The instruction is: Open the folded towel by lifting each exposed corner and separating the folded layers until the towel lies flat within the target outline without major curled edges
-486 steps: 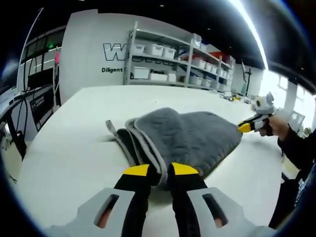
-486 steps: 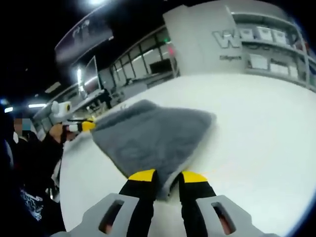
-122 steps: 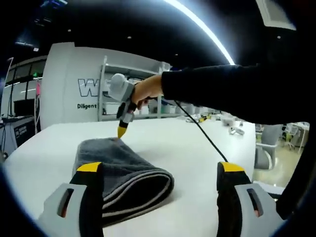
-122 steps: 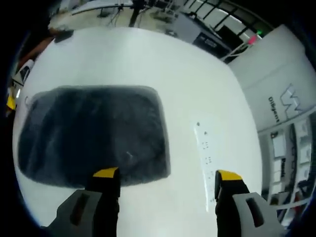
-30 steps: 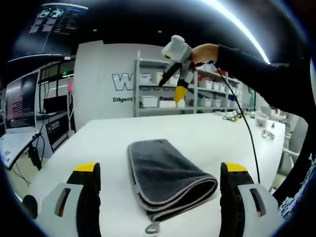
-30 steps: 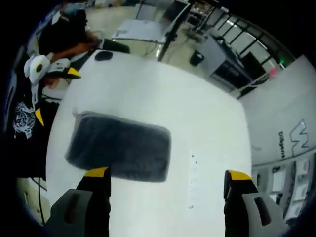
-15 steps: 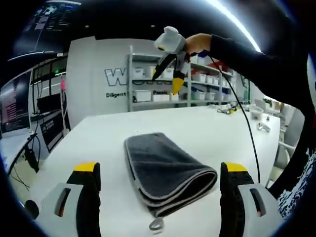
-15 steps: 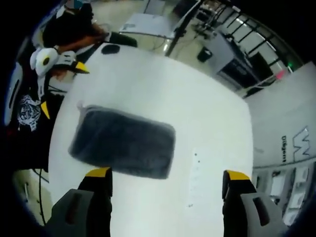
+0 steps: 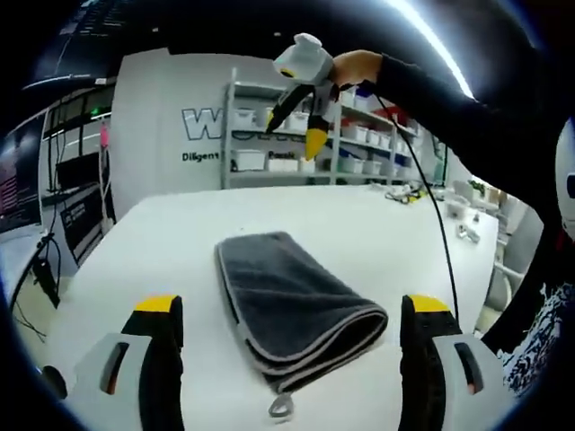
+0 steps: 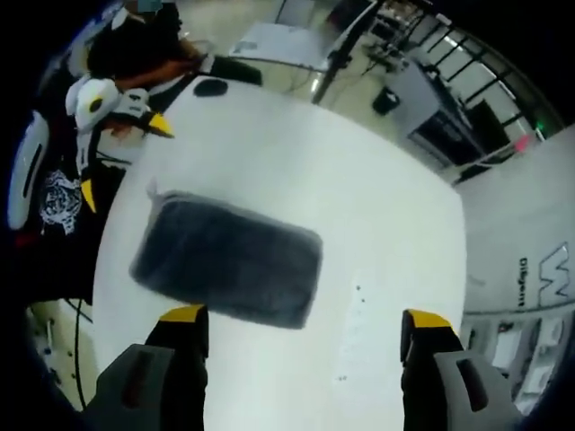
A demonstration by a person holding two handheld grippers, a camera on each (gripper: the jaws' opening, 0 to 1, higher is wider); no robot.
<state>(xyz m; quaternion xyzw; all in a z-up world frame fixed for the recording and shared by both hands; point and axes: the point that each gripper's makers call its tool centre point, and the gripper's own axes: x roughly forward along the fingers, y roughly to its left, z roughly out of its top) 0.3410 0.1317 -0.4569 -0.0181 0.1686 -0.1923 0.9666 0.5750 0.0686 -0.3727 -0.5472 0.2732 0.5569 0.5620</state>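
The white table (image 9: 135, 242) has a smooth, matte top, broad and rounded at its edges in the right gripper view, where it appears from high above (image 10: 377, 224). Beyond it in the left gripper view stands a grey metal shelving unit (image 9: 359, 144) loaded with white bins, against a pale wall with dark lettering.

The grey towel (image 9: 287, 301) lies folded near the middle of the table, a soft, plush rectangle with a paler stitched border; its stacked layers show at the near rounded end, and a small hanging loop (image 9: 279, 409) pokes out just below that end. From above it reads as a dark, rounded rectangle (image 10: 229, 260) lying flat.

The left claw (image 9: 292, 314) has its jaws spread wide, yellow-tipped black fingers on grey bodies standing either side of the towel, holding nothing. The right claw (image 10: 301, 323) is likewise spread wide with nothing between its jaws, well above the table; it also appears raised in a sleeved hand before the shelves (image 9: 301, 112).
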